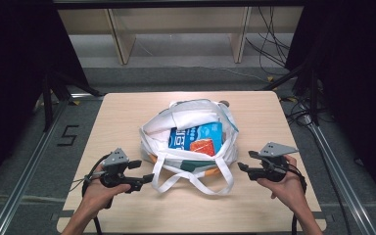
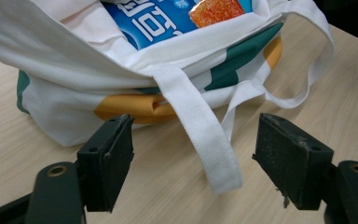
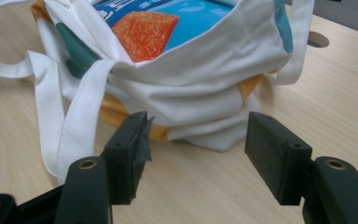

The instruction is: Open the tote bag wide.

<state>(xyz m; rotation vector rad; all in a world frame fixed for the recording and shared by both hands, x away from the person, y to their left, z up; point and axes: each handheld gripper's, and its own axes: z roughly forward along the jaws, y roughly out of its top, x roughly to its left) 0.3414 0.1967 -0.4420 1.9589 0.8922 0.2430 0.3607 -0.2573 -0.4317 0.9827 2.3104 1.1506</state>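
A person's left gripper [image 1: 144,172], black with a grey three-cornered plate on top, rests at about 8 o'clock on a pale wood-grain table [image 1: 122,112], its flat, rough-faced jaws spread wide with nothing between them. In the left gripper view a loop of the bag's flat white webbing handle [image 2: 205,135] lies on the wood between those jaws, touching neither. At the table's centre slumps a soft white cloth tote bag [image 1: 188,139], creased and open-mouthed, banded in teal and orange near its base. Inside lies a glossy blue packet [image 1: 196,137] printed with an orange square. At about 4 o'clock the right gripper [image 1: 245,160] is likewise wide open and empty, its blocky jaws framing the bag's crumpled corner [image 3: 205,130] just ahead of them.
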